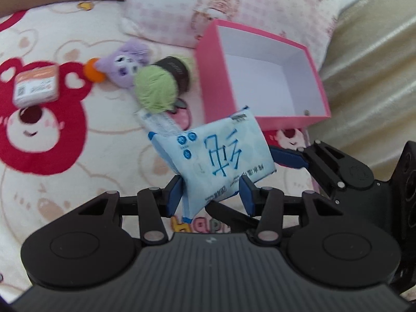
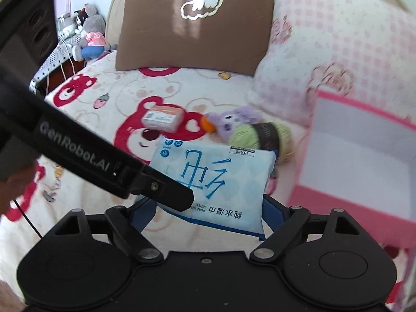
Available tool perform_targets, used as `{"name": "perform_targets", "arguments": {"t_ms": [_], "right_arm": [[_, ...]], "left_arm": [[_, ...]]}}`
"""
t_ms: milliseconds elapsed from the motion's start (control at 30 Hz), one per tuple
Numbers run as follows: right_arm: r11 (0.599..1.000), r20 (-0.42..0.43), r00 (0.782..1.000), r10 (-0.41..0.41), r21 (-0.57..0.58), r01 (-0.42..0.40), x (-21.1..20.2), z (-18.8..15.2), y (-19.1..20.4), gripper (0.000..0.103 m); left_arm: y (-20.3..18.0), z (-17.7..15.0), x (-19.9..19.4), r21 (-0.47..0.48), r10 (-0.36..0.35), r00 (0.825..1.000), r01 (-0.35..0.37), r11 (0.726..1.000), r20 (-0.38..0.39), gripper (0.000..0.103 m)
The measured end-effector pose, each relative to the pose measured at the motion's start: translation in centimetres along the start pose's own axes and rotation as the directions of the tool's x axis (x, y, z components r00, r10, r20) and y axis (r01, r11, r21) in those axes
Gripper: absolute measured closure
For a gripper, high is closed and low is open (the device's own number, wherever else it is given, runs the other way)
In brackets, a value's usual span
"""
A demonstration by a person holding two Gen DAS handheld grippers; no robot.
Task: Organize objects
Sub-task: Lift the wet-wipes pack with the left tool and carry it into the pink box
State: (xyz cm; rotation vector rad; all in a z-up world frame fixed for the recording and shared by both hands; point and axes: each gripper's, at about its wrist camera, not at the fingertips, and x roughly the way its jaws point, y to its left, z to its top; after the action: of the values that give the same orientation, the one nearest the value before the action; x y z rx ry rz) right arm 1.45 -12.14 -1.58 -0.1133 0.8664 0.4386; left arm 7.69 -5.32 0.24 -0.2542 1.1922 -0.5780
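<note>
A pale blue wipes pack (image 1: 221, 156) with blue characters hangs above the bed, and my left gripper (image 1: 212, 195) is shut on its lower edge. In the right wrist view the same wipes pack (image 2: 215, 179) lies between the wide-spread fingers of my right gripper (image 2: 208, 210), whose pads stand off it. My left gripper's black finger (image 2: 171, 195) crosses in from the left onto the pack. An open pink box (image 1: 260, 119) with a white inside stands just behind and right of the pack; the pink box (image 2: 338, 208) is empty.
On the bear-print bedspread (image 1: 65, 156) lie a green yarn ball (image 1: 156, 88), a purple plush (image 1: 124, 62) with an orange ball (image 1: 92, 70), and a small orange-and-white box (image 1: 36, 83). A pink checked pillow (image 2: 338, 39) and a brown pillow (image 2: 195, 26) stand behind.
</note>
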Motion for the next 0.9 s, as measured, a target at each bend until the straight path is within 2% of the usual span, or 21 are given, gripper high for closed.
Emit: {"name": "perform_targets", "arguments": {"t_ms": [200,467,700,900], "right_arm": [[0.998,0.006,0.998,-0.062,0.028,0.061,-1.5,-0.1,-2.2,0.014],[0.984,0.021,0.984,-0.177,0.025,0.176,-3.8,0.4,-5.7,0.014],[0.975,0.033,0.981,-0.193,0.115,0.188,-4.9,0.6,-10.1,0.020],[0.960,0.024,0.962,-0.271,0.082,0.269,-4.8,0.5,-12.7,0.027]], "left_arm": [[-3.7,1.3,1.2,0.098,0.000,1.000,0.000,0.995,-0.002,0.058],[-6.7,3.5,3.7,0.100,-0.092,0.995,0.090,0.991,0.025,0.058],[-9.6,6.2,6.5,0.135,-0.091,0.996,0.089,0.987,0.010,0.058],[-12.7,8.8,9.5,0.194,-0.071,0.997,0.065,0.979,0.023,0.058]]}}
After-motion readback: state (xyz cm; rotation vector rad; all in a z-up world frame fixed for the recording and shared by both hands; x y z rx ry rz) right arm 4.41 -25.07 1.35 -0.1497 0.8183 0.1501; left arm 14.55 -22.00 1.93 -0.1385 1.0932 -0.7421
